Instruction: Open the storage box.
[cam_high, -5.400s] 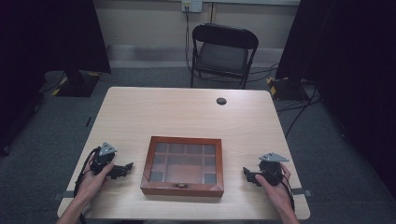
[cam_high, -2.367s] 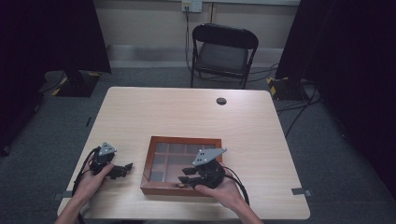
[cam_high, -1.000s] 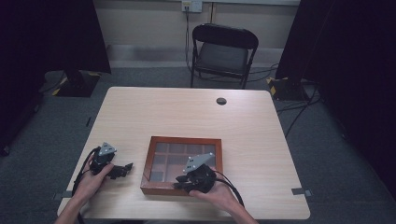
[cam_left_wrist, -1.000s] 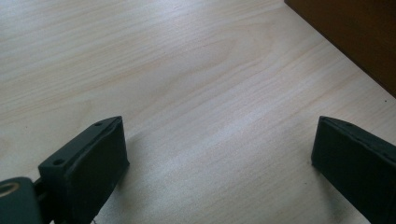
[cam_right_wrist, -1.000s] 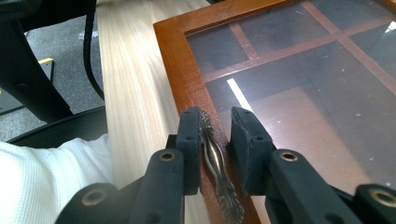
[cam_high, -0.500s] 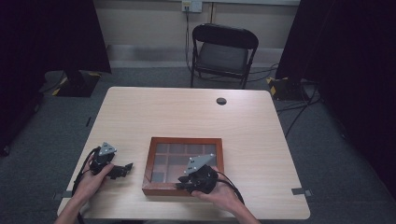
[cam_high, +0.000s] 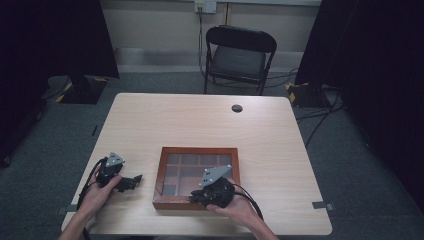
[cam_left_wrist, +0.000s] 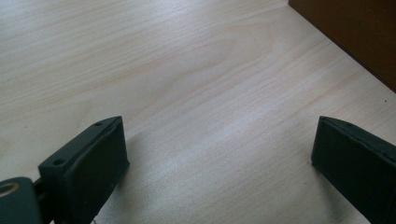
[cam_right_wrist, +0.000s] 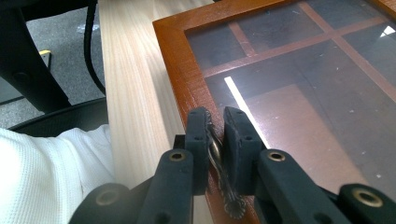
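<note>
My right gripper (cam_right_wrist: 215, 140) pinches the glass-lidded wooden box's (cam_high: 197, 152) front-edge metal pull (cam_right_wrist: 215, 154); I should lift gently, left gripper (cam_high: 131, 182) resting open.

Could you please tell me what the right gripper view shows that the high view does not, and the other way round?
The right gripper view alone shows the small metal latch clamped between the right gripper's jaws at the front edge of the glass-lidded brown wooden box. The high view alone shows the black folding chair, the left gripper and the round dark table grommet. Both show the box and the pale wooden table.
</note>
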